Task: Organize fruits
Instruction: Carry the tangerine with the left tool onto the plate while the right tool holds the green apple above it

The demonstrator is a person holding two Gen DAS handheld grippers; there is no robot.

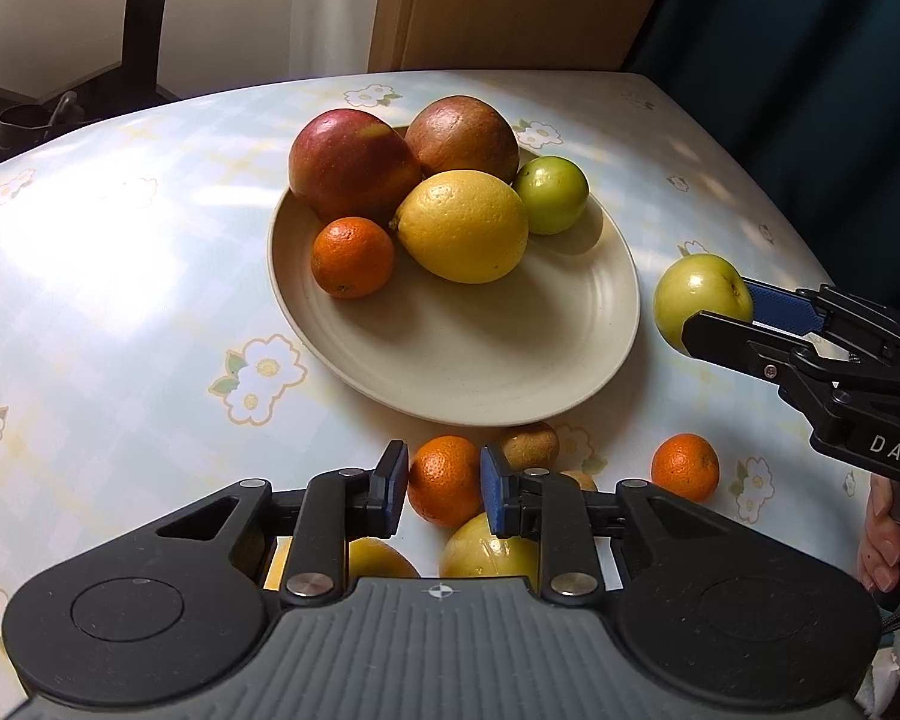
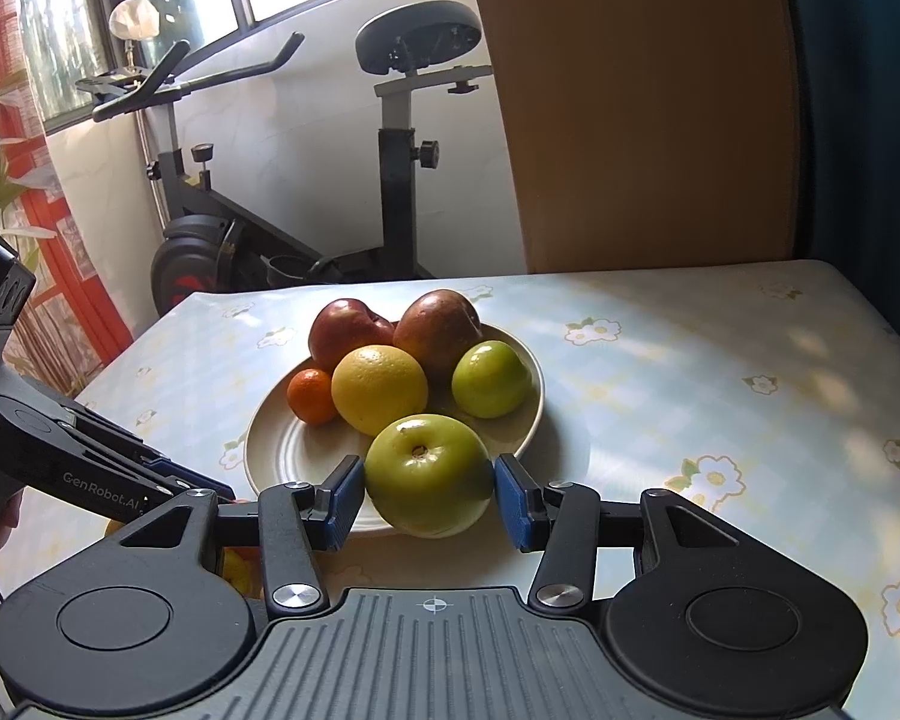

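Floral-print tablecloth (image 1: 120, 276) covers the table; an exercise bike (image 2: 282, 180) stands behind. Beige plate (image 1: 468, 372) collects sorted fruit: two red apples, a lemon (image 1: 462, 225), a mandarin and a green apple, grouped at its far side so the near half stays free. Right gripper (image 2: 429, 495) pinches a second green apple (image 2: 429, 477) just beside the plate's near rim, presumably bound for that space. Left gripper (image 1: 444, 480), pointing steeply down, clamps a loose mandarin (image 1: 444, 477) on the cloth among unsorted fruit.
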